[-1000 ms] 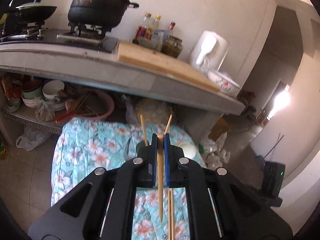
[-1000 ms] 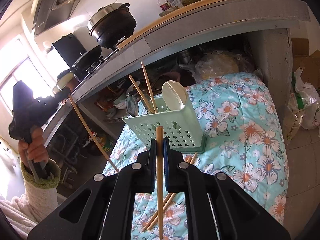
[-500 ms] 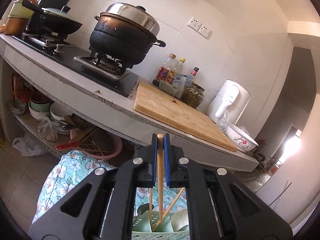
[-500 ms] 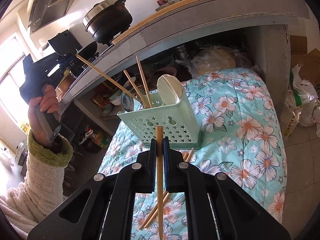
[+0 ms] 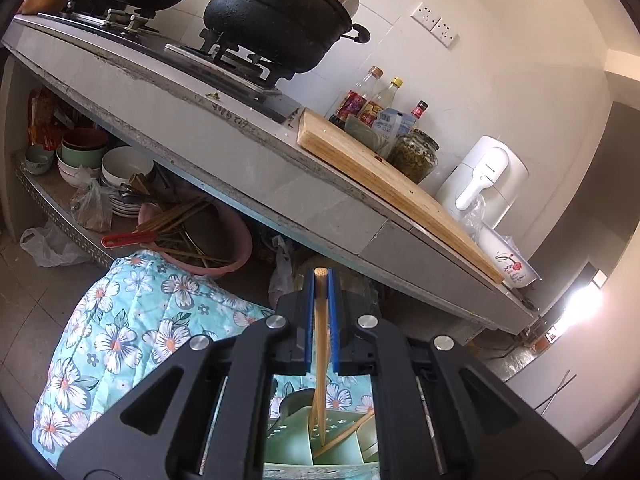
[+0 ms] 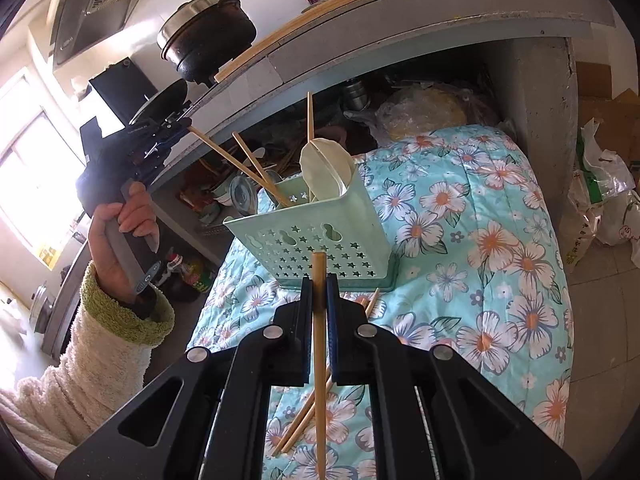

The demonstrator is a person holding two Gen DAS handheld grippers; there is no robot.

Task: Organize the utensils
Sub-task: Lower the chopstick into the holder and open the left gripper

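While both grippers' fingers (image 5: pixel 334 320) clamp chopsticks (image 5: pixel 320 320), the left's tip dips into the caddy (image 6: pixel 320 236).

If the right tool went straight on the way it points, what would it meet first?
Most likely the green utensil caddy, whose perforated front wall stands right ahead of the right tool and its clamped chopstick; the gap is hard to judge.

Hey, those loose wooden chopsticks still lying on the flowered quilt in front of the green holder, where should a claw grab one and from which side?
Probably from above, with the claw's fingers straddling a stick across its width near the upper, holder-side end. The loose wooden chopsticks lie flat on the soft flowered quilt, overlapping near their lower ends, so the spread upper ends by the perforated green plastic holder look easiest to single out.
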